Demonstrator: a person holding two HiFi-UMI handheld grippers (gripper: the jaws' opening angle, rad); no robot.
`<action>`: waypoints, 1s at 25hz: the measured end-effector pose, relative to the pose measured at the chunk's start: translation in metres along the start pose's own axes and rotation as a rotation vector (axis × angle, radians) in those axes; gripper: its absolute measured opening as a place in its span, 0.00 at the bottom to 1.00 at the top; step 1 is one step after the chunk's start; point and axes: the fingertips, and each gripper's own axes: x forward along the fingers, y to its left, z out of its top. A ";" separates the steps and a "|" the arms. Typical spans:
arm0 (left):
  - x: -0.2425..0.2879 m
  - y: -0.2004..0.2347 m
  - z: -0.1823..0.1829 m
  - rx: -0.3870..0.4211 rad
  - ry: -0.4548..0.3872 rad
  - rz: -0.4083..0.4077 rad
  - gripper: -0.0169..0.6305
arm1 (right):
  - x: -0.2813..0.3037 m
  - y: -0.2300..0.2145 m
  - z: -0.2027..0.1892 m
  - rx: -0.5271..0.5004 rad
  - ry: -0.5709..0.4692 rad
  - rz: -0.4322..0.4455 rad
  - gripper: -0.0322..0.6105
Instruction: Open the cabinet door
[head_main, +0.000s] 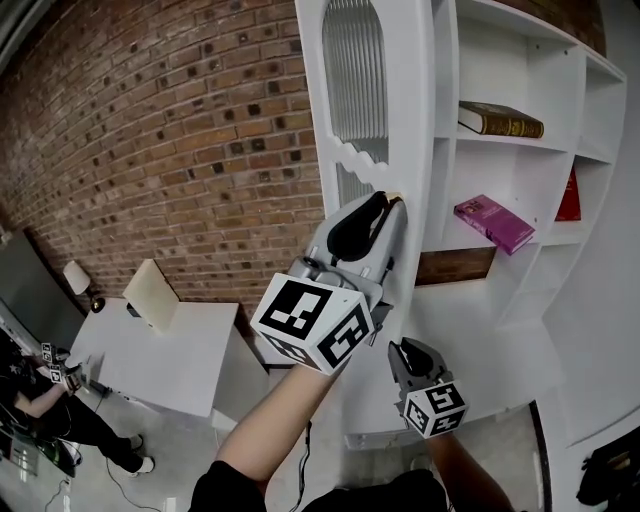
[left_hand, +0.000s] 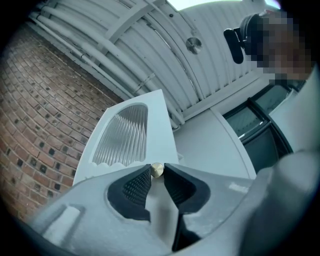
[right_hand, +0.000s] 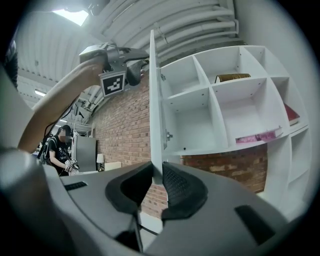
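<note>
The white cabinet door (head_main: 372, 110) with its ribbed glass pane stands swung out from the shelf unit (head_main: 520, 170). My left gripper (head_main: 392, 208) is shut on the door's small brass knob (left_hand: 156, 170), which sits between the two black pads (left_hand: 136, 186). Lower down, my right gripper (head_main: 398, 348) is shut on the door's thin outer edge (right_hand: 156, 120), which runs straight up from between its pads (right_hand: 176, 184). In the right gripper view the left gripper (right_hand: 136, 69) shows high up against the door, and the open compartments lie to the right.
On the shelves lie a brown book (head_main: 500, 120), a magenta book (head_main: 495, 222) and a red book (head_main: 568, 195). A brick wall (head_main: 150, 150) stands left of the cabinet. Below it are a white table (head_main: 165, 355) and a person (head_main: 40, 405) at the lower left.
</note>
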 end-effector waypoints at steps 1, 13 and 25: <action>-0.004 0.002 0.003 -0.011 -0.001 -0.001 0.16 | 0.001 0.005 0.000 0.000 0.000 0.004 0.15; -0.055 0.038 0.028 -0.059 -0.022 0.026 0.18 | 0.019 0.072 -0.001 -0.003 -0.017 0.053 0.16; -0.090 0.068 0.043 -0.050 -0.034 0.048 0.18 | 0.041 0.118 -0.004 -0.029 -0.006 0.110 0.17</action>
